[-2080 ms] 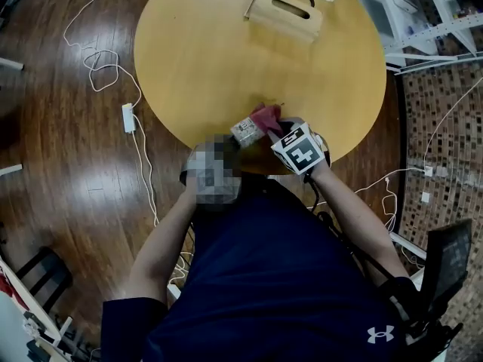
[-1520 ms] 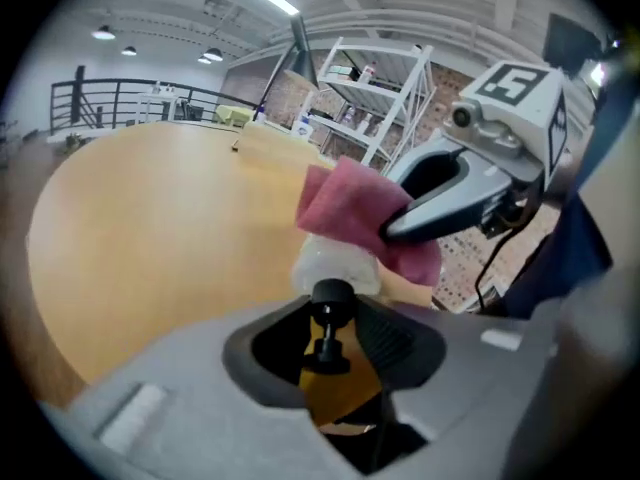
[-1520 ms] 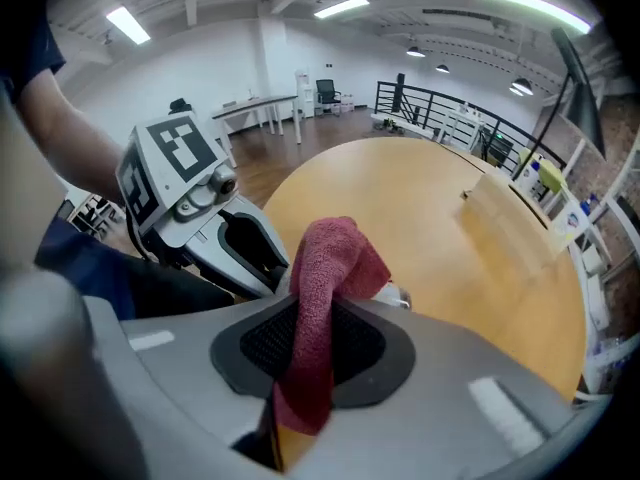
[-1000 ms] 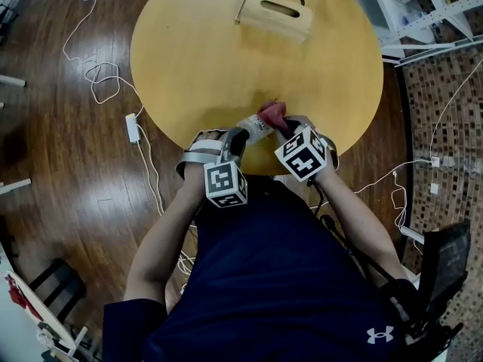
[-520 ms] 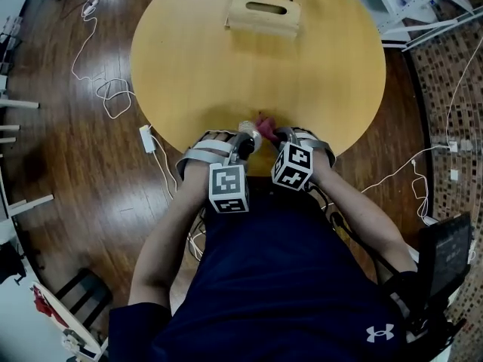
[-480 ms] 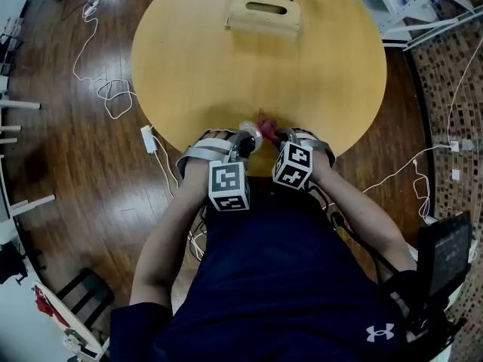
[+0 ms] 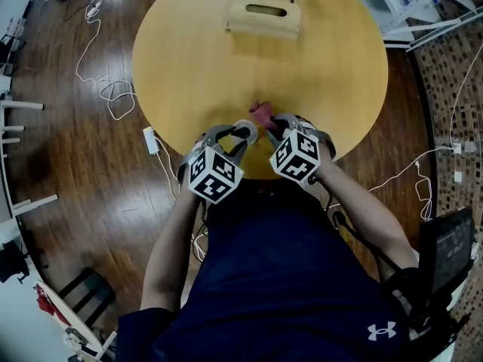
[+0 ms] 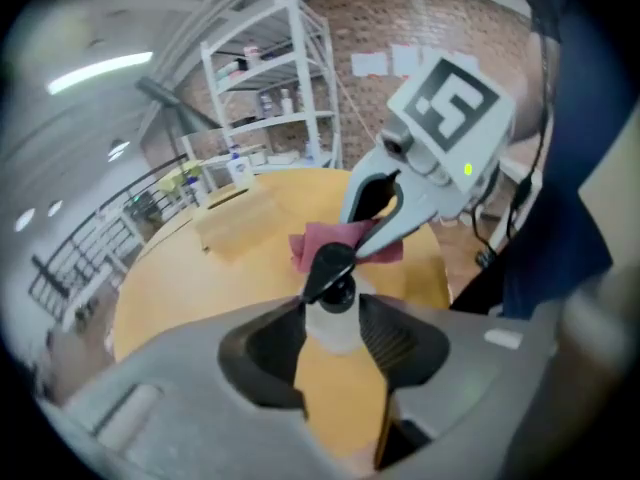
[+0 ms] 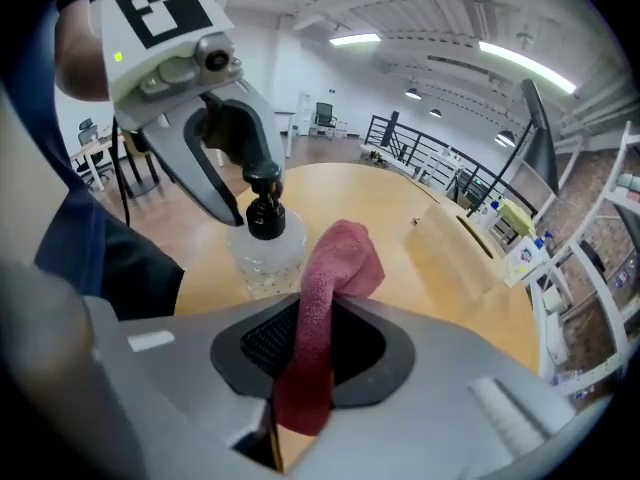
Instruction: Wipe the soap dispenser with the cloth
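Red cloth (image 9: 338, 258) is pinched in right gripper (image 9: 315, 313). Its jaws are narrow and closed on a bunched fold. One end pokes out ahead of the pads, the other hangs below them. The cloth's front end sits just right of dispenser (image 8: 330, 330), level with its shoulder. No view shows clearly whether they touch.

Dispenser is a clear round bottle with a black pump (image 8: 330, 268) on top. It stands upright at the near edge of the round yellow table (image 7: 226, 66), right in front of the person (image 7: 279, 277).

Left gripper (image 8: 331, 303) has dispenser between its pads at a middling width. Its jaws have just been opening, yet both pads look to sit against the bottle's sides below the pump.

In head view both grippers crowd over dispenser, one on each side of it, and hide most of it. Only a pale bit of bottle and a red scrap of cloth show past them.

Wooden box (image 7: 264, 17) with a slot handle lies well beyond dispenser, at the table's far side. A black item sits just behind the box. White cables (image 7: 113, 96) trail over the dark floor (image 7: 68, 164), well to dispenser's left. White shelving (image 8: 270, 98) stands far behind dispenser in left gripper view.
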A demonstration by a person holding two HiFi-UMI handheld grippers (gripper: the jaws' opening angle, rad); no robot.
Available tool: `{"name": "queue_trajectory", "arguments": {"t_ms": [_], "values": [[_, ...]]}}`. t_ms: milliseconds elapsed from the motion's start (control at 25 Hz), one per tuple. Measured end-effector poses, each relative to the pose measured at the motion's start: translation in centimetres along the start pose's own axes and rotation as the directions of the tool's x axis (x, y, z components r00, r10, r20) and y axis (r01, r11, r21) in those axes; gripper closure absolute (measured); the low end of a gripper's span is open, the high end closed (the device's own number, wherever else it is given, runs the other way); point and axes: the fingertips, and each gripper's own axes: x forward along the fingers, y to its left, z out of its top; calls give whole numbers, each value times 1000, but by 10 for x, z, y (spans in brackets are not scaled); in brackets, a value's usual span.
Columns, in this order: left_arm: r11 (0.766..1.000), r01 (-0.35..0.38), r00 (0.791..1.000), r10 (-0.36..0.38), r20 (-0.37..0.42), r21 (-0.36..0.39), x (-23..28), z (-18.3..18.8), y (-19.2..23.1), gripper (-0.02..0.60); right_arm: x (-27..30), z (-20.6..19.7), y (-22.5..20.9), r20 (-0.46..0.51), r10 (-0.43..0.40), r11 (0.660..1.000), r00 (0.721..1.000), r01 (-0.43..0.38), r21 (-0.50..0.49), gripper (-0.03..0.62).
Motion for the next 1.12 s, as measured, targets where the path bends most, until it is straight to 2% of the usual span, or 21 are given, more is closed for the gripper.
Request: {"name": "queue_trajectory", "arguments": {"t_ms": [40, 80, 120, 160, 280, 400, 600, 680, 760, 800, 880, 960, 1000, 1080, 1120], "values": [[992, -25, 999, 30, 39, -122, -5, 1, -1, 413, 6, -1, 2, -8, 7, 1000, 1000, -7, -25, 520], [970, -47, 995, 67, 78, -240, -11, 3, -2, 413, 13, -3, 6, -14, 23, 998, 1000, -23, -51, 520], [941, -73, 988, 114, 106, -332, -15, 7, -2, 413, 20, -6, 12, -19, 42, 996, 999, -44, -73, 520], [915, -105, 980, 163, 119, -389, -16, 10, 0, 413, 27, -10, 18, -26, 59, 994, 998, -62, -87, 520], [876, -186, 961, 256, 102, -445, -9, 14, 9, 417, 38, -21, 34, -55, 79, 994, 995, -83, -71, 520], [854, -193, 961, 264, 81, -484, -5, 13, 16, 419, 33, -19, 50, -48, 107, 994, 993, -108, -25, 520], [819, -230, 953, 300, 50, -526, -12, -1, 18, 419, 19, 0, 82, 38, 205, 979, 978, -204, -30, 520], [826, -252, 949, 314, 40, -504, -8, -1, 17, 418, 13, 4, 79, 65, 191, 982, 979, -190, -21, 520], [851, -256, 949, 312, 49, -459, -4, -1, 18, 447, 2, 13, 60, 103, 118, 993, 988, -119, -1, 520], [871, -244, 953, 297, 60, -426, -3, -2, 19, 448, -5, 21, 50, 129, 81, 997, 988, -82, -1, 520], [926, -192, 969, 230, 83, -325, -3, -4, 19, 449, -12, 37, 39, 164, 51, 998, 985, -46, -37, 520], [976, -114, 986, 135, 101, -188, -3, -6, 19, 449, -2, 39, 39, 138, 72, 994, 988, -60, -92, 520], [989, -78, 991, 92, 102, -126, -4, -8, 19, 448, 9, 33, 40, 109, 86, 992, 990, -75, -101, 520], [998, -39, 996, 42, 82, -40, -6, -11, 19, 445, 33, 16, 47, 36, 119, 990, 992, -116, -79, 520], [999, -41, 997, 42, 64, -24, -6, -13, 19, 445, 43, 8, 52, 2, 138, 989, 990, -137, -63, 520]]}}
